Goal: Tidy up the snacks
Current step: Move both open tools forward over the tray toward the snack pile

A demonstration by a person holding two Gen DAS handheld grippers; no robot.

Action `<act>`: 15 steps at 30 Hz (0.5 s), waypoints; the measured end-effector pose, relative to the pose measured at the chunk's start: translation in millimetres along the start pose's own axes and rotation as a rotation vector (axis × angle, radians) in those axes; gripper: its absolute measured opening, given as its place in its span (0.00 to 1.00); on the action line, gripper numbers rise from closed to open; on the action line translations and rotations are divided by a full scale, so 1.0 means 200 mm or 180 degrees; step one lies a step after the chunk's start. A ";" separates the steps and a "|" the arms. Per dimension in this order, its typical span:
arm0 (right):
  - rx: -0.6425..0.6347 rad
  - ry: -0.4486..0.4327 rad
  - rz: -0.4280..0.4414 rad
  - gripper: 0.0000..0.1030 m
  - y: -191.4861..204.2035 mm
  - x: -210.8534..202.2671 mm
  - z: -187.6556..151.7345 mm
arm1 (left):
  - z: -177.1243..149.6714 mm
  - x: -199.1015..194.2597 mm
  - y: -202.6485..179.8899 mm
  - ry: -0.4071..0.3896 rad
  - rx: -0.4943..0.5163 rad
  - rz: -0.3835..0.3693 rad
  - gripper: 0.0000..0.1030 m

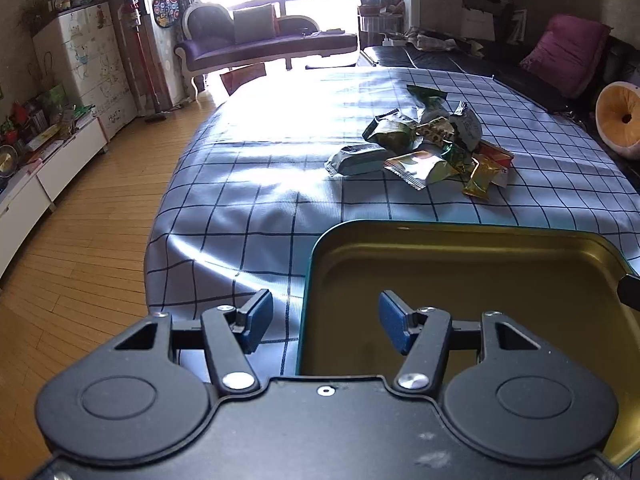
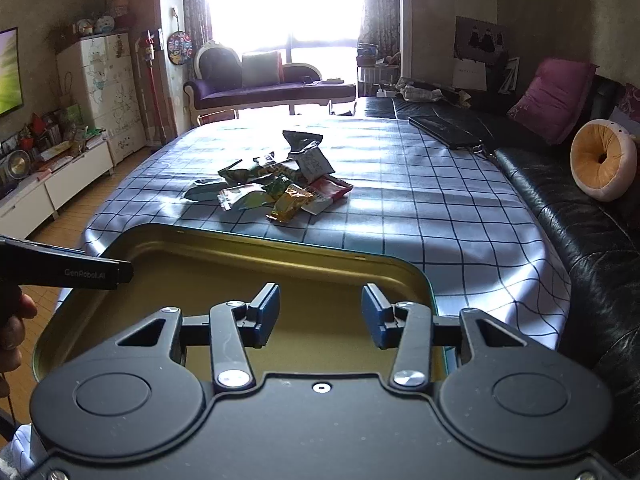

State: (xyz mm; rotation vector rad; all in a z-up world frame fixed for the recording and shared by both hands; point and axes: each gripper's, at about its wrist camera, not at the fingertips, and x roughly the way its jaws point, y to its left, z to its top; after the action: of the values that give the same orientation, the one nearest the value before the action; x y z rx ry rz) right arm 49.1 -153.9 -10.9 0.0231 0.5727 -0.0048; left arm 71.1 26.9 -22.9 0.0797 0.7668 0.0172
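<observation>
A checked tablecloth (image 2: 420,208) covers the worktop (image 1: 248,184), which runs from the near edge under both cameras away toward the window. On the near edge sits an empty tin tray (image 2: 224,256), gold inside with a teal rim, its long axis running across the view, parallel to that near edge. Farther in, around the middle of the worktop and well apart from the tray, lies the heap of snack packets (image 2: 276,188): green, silver, gold and red wrappers overlapping one another, none yet in the tray.

The heap lies straight ahead of the right gripper (image 2: 320,316) and ahead and to the right of the left gripper (image 1: 326,320), so by my reading the right hand has the more direct line to it, over the tray's far rim. The nearest loose piece looks to be the gold packet (image 2: 290,204) at the heap's near side, its long axis slanting toward the tray.

Both grippers hang over the tray's near part with fingers apart and nothing between them; the left one straddles the tray's left rim.
</observation>
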 end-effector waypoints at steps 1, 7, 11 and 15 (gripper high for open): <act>0.0022 0.0026 0.0009 0.51 -0.01 0.02 0.02 | 0.01 0.01 -0.01 -0.0026 0.0031 0.0044 0.60; 0.0121 0.0096 0.0024 0.51 -0.05 0.15 0.16 | 0.12 0.10 -0.01 -0.0092 0.0071 0.0126 0.60; 0.0208 0.0109 0.0081 0.51 -0.06 0.24 0.24 | 0.14 0.18 0.02 -0.0052 -0.0055 0.0147 0.60; 0.0163 0.0123 0.0102 0.51 -0.05 0.31 0.29 | 0.12 0.27 0.06 0.0121 -0.0119 0.0121 0.60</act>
State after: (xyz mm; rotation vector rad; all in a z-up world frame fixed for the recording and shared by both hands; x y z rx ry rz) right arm 131.8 -165.6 3.5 0.0824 0.6108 0.0123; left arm 125.9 40.2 -42.3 0.0585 0.8025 0.0693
